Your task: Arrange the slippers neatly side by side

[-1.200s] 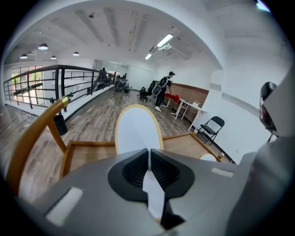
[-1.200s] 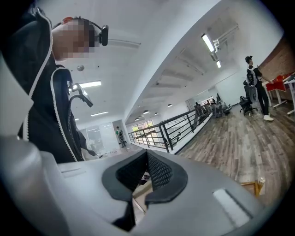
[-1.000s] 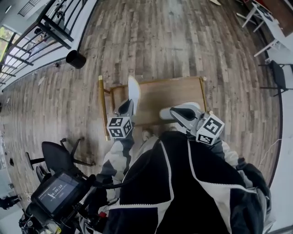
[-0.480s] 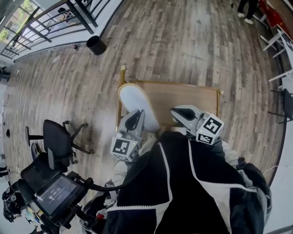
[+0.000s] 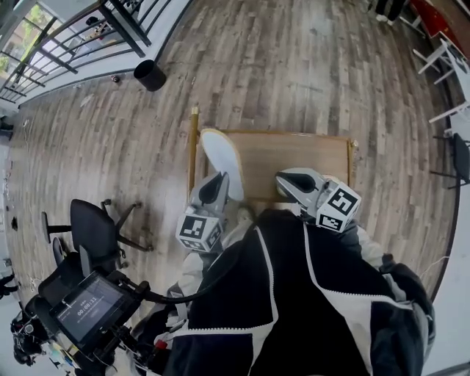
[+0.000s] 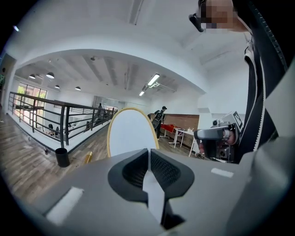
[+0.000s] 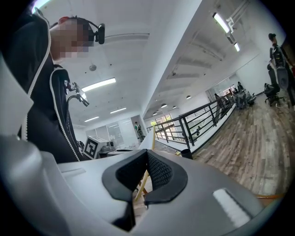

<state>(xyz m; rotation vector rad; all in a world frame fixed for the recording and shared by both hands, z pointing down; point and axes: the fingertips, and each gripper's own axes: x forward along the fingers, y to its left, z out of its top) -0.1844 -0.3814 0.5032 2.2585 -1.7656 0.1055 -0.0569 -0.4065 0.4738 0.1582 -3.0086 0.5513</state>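
A white slipper [image 5: 222, 156] with a yellowish rim is held above the left end of a small wooden table [image 5: 301, 156]. My left gripper [image 5: 219, 182] is shut on its near end. In the left gripper view the slipper [image 6: 131, 132] stands up ahead of the closed left gripper [image 6: 148, 159]. My right gripper [image 5: 284, 181] hangs over the table's near edge, shut, with nothing seen between its jaws. From the right gripper [image 7: 146, 161] view the slipper [image 7: 150, 138] shows edge-on. No second slipper is in view.
A black bin [image 5: 149, 75] stands on the wood floor beyond the table, near a black railing [image 5: 117, 22]. A black office chair [image 5: 92, 228] and a screen on a stand [image 5: 88, 308] are at my left. White tables and chairs [image 5: 448, 51] are at the far right.
The left gripper has moved with the slipper, and the slipper has turned: half a second ago its sole showed broad, now it looks narrower. The right gripper has hardly shifted.
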